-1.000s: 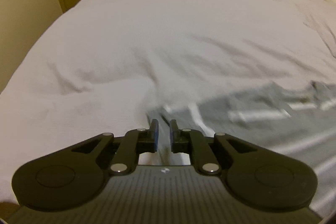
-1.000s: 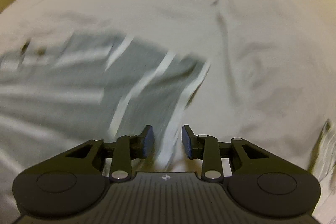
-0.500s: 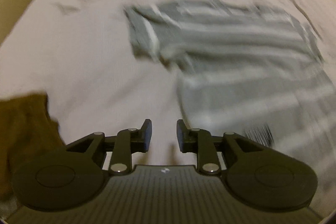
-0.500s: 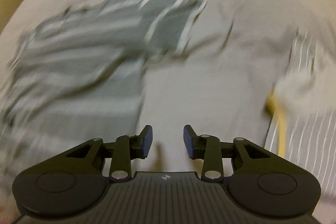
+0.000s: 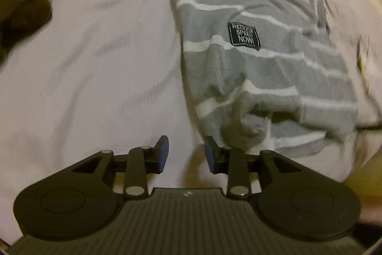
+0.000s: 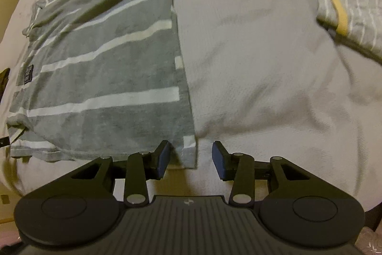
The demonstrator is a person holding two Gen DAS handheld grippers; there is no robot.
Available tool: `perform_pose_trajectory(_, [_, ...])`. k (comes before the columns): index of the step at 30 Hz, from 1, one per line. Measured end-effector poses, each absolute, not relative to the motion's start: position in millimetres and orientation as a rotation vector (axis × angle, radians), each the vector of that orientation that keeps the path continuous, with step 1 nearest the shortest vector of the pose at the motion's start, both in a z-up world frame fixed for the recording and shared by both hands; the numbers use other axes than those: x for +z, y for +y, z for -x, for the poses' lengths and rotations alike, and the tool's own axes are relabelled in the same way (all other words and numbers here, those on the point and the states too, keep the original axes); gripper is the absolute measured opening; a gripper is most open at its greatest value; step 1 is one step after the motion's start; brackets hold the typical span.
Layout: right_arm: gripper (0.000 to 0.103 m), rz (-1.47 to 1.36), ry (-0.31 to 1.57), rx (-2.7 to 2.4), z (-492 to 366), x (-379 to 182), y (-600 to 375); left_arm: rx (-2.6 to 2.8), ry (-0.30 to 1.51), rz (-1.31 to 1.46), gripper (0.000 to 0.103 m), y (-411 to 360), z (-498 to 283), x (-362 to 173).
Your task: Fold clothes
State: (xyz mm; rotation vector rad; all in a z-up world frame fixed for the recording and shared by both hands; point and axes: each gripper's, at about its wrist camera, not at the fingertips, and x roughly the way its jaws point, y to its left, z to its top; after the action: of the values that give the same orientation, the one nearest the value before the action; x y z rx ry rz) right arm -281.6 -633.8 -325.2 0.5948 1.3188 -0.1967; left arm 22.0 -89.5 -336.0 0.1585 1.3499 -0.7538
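A grey T-shirt with white stripes lies on the white bed sheet, its hem nearest me and a small black patch on it. The hem is bunched near its left corner. My left gripper is open over bare sheet just left of that corner, holding nothing. In the right wrist view the same grey T-shirt spreads to the left, sleeves folded in. My right gripper is open, with the hem's right corner lying between its fingers.
A dark brown garment lies at the far left of the left wrist view. A pale striped garment with yellow trim sits on the bed sheet at the upper right in the right wrist view.
Both grippers have swept back from the sleeve end of the shirt down to its hem. The left gripper, nearly shut a second ago, now stands open; the right has widened.
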Motion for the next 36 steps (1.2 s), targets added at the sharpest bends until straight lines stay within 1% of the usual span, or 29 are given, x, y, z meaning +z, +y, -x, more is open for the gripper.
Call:
perform_pose_trajectory(1, [0.042, -0.591, 1.315, -0.183, 281, -326, -634, -0.742, 1.378, -0.093, 0.034, -87, -21, -340])
perform_pose_trajectory(2, [0.042, -0.599, 1.310, -0.177, 282, -327, -635, -0.734, 1.402, -0.048, 0.034, -86, -19, -344])
perform_pose_trajectory(4, [0.042, -0.642, 1.294, -0.180, 284, -330, -639, -0.726, 1.424, -0.013, 0.034, -88, -14, -351])
perform_pose_trajectory(7, [0.044, -0.701, 1.270, -0.185, 287, -334, -644, -0.720, 1.427, -0.018, 0.031, -93, -7, -356])
perform_pose_trajectory(9, [0.032, -0.734, 1.259, -0.196, 289, -336, -642, -0.715, 1.430, -0.020, 0.019, -94, -7, -356])
perform_pose_trajectory(10, [0.025, -0.751, 1.254, -0.203, 290, -337, -641, -0.722, 1.432, -0.026, 0.007, -94, -8, -356])
perform_pose_trajectory(11, [0.006, -0.763, 1.250, -0.210, 291, -338, -641, -0.734, 1.435, -0.031, 0.000, -93, -9, -354])
perform_pose_trajectory(12, [0.001, -0.764, 1.245, -0.214, 292, -337, -642, -0.748, 1.433, -0.041, 0.000, -92, -11, -352])
perform_pose_trajectory(14, [0.000, -0.714, 1.243, -0.221, 293, -327, -641, -0.778, 1.394, -0.096, 0.000, -88, -16, -335])
perform_pose_trajectory(19, [0.000, -0.500, 1.241, -0.296, 303, -281, -648, -0.800, 1.337, -0.166, 0.000, -61, -40, -292])
perform_pose_trajectory(23, [0.000, -0.386, 1.325, -0.261, 298, -279, -632, -0.833, 1.380, -0.220, 0.000, -55, -42, -297])
perform_pose_trajectory(28, [0.000, -0.366, 1.345, -0.276, 295, -279, -626, -0.844, 1.390, -0.243, 0.000, -58, -37, -302])
perform_pose_trajectory(36, [0.000, -0.308, 1.386, -0.231, 310, -257, -615, -0.874, 1.385, -0.254, 0.000, -49, -27, -281])
